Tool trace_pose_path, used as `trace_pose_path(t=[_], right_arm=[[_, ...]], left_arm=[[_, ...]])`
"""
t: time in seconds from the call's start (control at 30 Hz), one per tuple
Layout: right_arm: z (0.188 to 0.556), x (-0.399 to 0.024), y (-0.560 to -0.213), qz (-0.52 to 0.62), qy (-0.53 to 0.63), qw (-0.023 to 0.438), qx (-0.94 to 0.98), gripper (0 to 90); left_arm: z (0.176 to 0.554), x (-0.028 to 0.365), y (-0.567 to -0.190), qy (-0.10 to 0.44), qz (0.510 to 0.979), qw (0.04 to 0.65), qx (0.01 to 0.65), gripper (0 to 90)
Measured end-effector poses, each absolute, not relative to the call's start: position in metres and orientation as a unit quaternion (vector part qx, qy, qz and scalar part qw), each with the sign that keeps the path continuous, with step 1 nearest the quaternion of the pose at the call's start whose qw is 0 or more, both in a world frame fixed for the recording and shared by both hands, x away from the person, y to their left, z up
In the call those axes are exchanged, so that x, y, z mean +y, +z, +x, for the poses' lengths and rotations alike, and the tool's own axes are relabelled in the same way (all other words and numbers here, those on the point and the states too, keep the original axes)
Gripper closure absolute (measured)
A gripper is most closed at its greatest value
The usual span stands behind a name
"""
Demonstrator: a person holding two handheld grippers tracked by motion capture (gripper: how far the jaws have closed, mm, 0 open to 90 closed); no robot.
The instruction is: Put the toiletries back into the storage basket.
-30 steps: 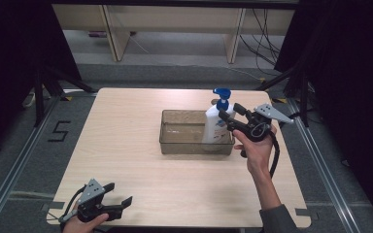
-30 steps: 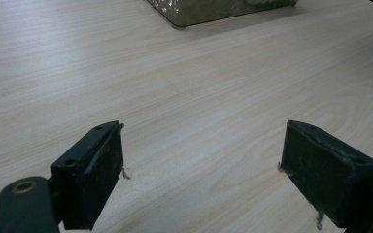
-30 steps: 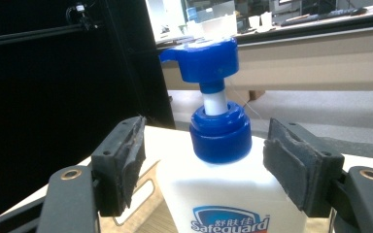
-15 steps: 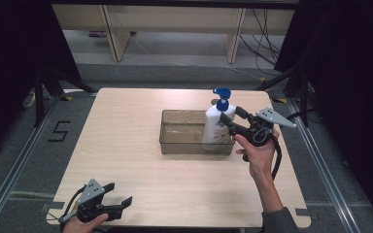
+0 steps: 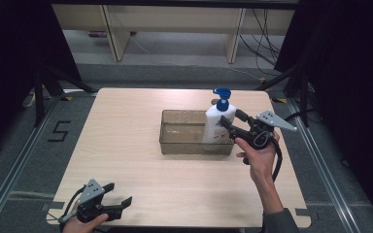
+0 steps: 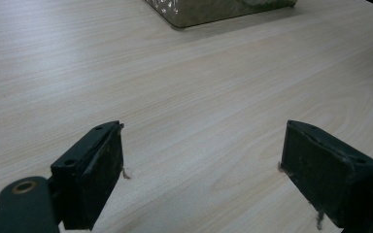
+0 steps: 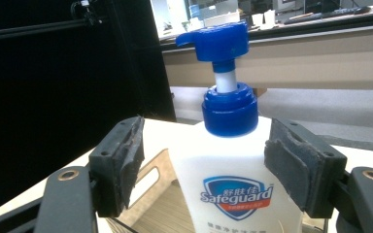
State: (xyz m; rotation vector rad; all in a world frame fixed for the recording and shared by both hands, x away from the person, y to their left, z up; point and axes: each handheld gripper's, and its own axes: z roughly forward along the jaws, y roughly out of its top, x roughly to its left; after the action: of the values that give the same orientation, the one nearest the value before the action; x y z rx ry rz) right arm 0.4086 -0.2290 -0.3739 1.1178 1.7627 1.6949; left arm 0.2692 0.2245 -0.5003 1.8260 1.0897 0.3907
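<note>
The high view looks forward and down from above the person's side, taking in the whole table [image 5: 141,145]. The left gripper view sits low over the tabletop near its front edge, facing the clear bin [image 6: 213,9]. The right gripper view faces the soap bottle [image 7: 233,179] close up. All three share that bin [image 5: 194,138].

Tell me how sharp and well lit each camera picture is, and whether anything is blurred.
High view: even light on the table, dark surround, soft detail. Left gripper view: wood grain sharp, container slightly soft at the top edge. Right gripper view: soap bottle label crisp, background hazy, left side black.
</note>
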Motion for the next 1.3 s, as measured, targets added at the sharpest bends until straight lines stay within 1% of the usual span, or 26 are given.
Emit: trace_pose_path(t=[0.27,0.37,0.6,0.73,0.83,0.9,1.03,1.07,1.13,1.17,1.2,1.3], right_arm=[[0.402,-0.227,-0.375,0.404,0.614,0.218,0.642,29.7],[0.402,-0.229,-0.376,0.401,0.609,0.222,0.647,26.9],[0.398,-0.231,-0.379,0.409,0.611,0.213,0.644,22.7],[0.396,-0.233,-0.381,0.412,0.606,0.221,0.644,20.3],[0.394,-0.233,-0.382,0.414,0.605,0.216,0.645,20.0],[0.393,-0.233,-0.383,0.412,0.601,0.223,0.647,19.5],[0.391,-0.232,-0.386,0.41,0.602,0.211,0.652,18.7],[0.391,-0.232,-0.387,0.405,0.599,0.221,0.654,18.6],[0.389,-0.23,-0.387,0.417,0.603,0.204,0.649,18.2],[0.39,-0.231,-0.389,0.409,0.599,0.214,0.654,18.1],[0.39,-0.23,-0.39,0.411,0.602,0.207,0.653,18.1],[0.389,-0.23,-0.393,0.409,0.597,0.207,0.658,17.8]], left_arm=[[0.269,0.225,-0.5,0.16,0.744,0.471,0.446,14.8],[0.269,0.225,-0.5,0.16,0.744,0.471,0.446,14.8],[0.269,0.225,-0.501,0.16,0.744,0.471,0.446,14.8],[0.269,0.225,-0.501,0.161,0.744,0.471,0.445,14.8],[0.269,0.225,-0.5,0.16,0.744,0.471,0.446,14.8],[0.269,0.225,-0.5,0.16,0.744,0.471,0.445,14.8],[0.27,0.225,-0.501,0.157,0.743,0.475,0.445,14.8],[0.27,0.225,-0.501,0.158,0.743,0.474,0.445,14.8],[0.27,0.224,-0.5,0.16,0.743,0.472,0.447,14.8],[0.27,0.224,-0.5,0.16,0.743,0.473,0.447,14.8],[0.27,0.224,-0.5,0.16,0.744,0.471,0.446,14.8],[0.271,0.224,-0.501,0.159,0.74,0.476,0.448,14.8]])
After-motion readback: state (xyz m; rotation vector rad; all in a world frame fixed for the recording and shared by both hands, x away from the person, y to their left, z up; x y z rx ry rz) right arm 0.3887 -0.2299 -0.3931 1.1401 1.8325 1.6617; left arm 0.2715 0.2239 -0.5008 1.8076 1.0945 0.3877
